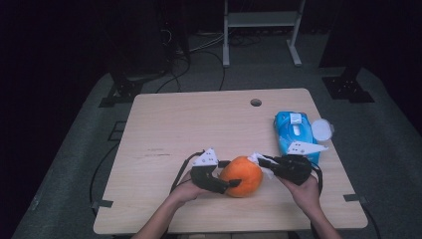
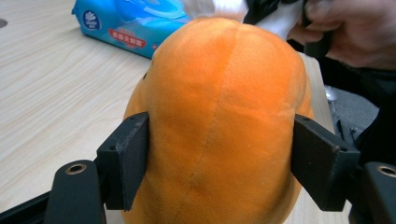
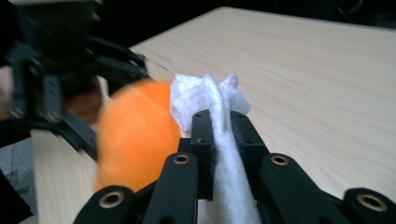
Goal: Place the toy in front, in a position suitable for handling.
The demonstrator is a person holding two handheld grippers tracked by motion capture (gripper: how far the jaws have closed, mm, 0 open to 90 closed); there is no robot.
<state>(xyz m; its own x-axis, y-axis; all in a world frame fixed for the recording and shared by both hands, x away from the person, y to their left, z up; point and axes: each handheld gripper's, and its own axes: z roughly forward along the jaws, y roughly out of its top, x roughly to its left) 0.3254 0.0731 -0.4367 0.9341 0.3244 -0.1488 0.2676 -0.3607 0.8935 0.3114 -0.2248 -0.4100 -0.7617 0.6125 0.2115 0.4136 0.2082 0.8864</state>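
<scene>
Left gripper [image 2: 219, 168]: jaws about half spread, both pads pressed against the flanks of the orange plush toy [image 2: 219, 116], which rests on the wooden surface [image 1: 199, 124] near its front edge. Right gripper [image 3: 219, 126]: jaws pressed almost together, pinching a white wipe [image 3: 205, 93]; the bunched end of the wipe sits against the toy's side. A blue wipe pack [image 1: 293, 130] lies just beyond the right gripper.
</scene>
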